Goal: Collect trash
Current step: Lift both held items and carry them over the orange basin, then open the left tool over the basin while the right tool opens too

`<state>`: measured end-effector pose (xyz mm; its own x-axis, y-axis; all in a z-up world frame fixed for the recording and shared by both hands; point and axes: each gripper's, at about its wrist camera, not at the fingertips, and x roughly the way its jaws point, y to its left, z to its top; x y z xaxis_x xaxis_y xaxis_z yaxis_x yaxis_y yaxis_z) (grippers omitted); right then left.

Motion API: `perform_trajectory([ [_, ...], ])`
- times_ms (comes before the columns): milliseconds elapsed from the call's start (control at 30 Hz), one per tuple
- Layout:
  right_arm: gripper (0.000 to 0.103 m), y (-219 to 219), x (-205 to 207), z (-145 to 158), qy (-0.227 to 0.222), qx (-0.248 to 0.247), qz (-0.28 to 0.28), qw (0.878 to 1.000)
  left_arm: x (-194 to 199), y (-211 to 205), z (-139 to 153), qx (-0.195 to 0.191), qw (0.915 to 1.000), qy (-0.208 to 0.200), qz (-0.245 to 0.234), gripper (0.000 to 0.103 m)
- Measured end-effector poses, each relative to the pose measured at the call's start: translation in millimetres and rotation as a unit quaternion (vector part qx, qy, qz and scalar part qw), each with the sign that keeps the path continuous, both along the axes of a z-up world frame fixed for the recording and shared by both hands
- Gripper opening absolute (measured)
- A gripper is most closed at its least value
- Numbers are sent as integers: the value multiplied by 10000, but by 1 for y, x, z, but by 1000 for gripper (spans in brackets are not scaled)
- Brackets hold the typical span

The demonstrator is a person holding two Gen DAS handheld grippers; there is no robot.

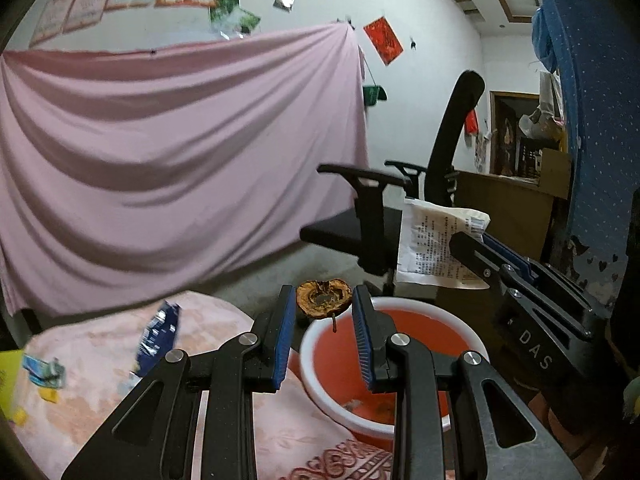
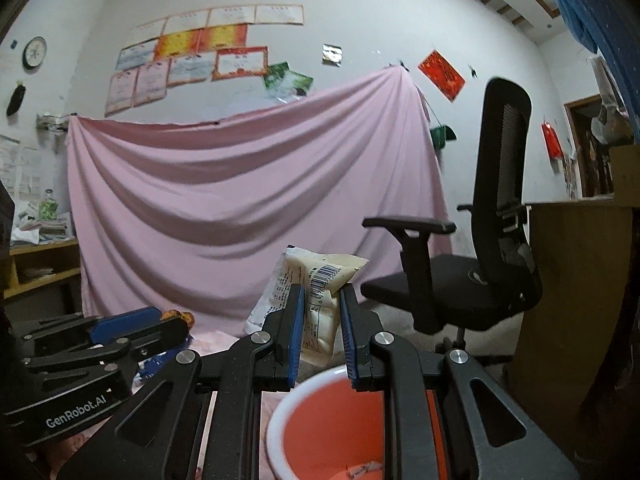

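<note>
Fruit scrap [image 1: 323, 295], wrapper [image 2: 320, 300] above bin [image 1: 400, 304]

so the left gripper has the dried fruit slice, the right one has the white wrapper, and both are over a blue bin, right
Not quite: the bin is red-orange inside with a white rim, not blue, as both wrist views show. The rest holds: the left gripper pinches the dried fruit slice and the right gripper clamps the white wrapper, both above the bin.
</note>
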<state>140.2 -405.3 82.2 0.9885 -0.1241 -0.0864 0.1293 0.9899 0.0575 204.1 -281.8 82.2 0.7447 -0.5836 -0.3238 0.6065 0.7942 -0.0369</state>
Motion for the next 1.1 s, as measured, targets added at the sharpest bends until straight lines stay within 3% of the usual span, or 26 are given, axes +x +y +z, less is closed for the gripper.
perform_trajectory([
  [500, 17, -28, 17, -21, 660, 326, -218, 9971, 35, -22, -13, -42, 9944, 1020, -284, 25],
  [667, 17, -33, 20, -27, 783, 420, -246, 9957, 39, -23, -17, -52, 9920, 1217, -319, 35],
  [933, 17, -38, 21, -29, 845, 501, -314, 9947, 39, -14, -19, -99, 9907, 1338, -202, 37],
  [1000, 19, -38, 22, -29, 843, 492, -318, 9947, 39, -11, -18, -156, 9912, 1311, -126, 42],
  [1067, 35, -37, 21, -29, 800, 479, -319, 9951, 39, -4, -16, -264, 9916, 1266, -13, 44],
  [1100, 37, -36, 20, -29, 761, 480, -310, 9955, 38, 0, -16, -305, 9918, 1243, 40, 44],
])
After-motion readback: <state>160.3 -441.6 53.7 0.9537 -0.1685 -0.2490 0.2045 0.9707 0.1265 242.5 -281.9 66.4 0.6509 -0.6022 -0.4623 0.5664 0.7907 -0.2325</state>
